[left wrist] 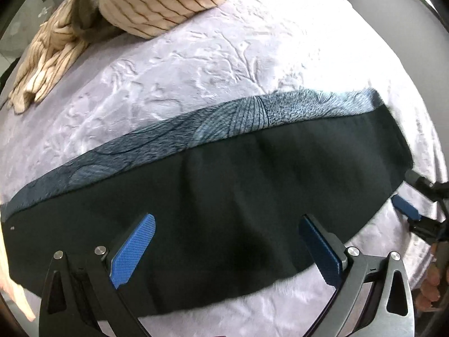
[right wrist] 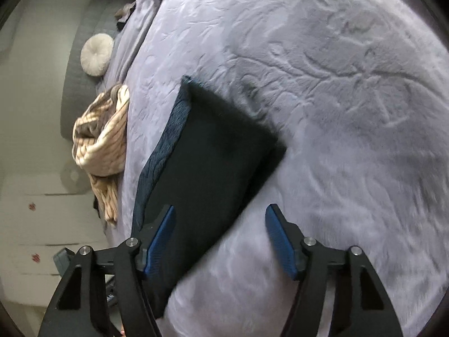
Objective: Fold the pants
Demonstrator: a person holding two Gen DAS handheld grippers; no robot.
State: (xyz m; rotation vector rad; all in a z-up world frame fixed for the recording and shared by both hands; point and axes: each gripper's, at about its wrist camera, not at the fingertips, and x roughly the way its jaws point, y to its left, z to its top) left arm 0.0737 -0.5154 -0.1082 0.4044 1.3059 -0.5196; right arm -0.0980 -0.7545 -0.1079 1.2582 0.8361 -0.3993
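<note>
Dark pants (left wrist: pixel 224 185) lie flat in a long band across the lavender bedspread (left wrist: pixel 196 64), one leg folded over the other, with a blue patterned strip showing along the far edge. My left gripper (left wrist: pixel 227 233) is open and empty, just above the near side of the pants. My right gripper (right wrist: pixel 220 224) is open and empty over the near end of the pants (right wrist: pixel 207 151); it also shows in the left wrist view (left wrist: pixel 407 206) at the right end of the pants.
A cream striped garment (left wrist: pixel 134 5) is heaped at the far left of the bed; it also shows in the right wrist view (right wrist: pixel 101 146). A round white cushion (right wrist: pixel 96 54) rests against the grey headboard (right wrist: pixel 75 84). White drawers (right wrist: pixel 42 224) stand beside the bed.
</note>
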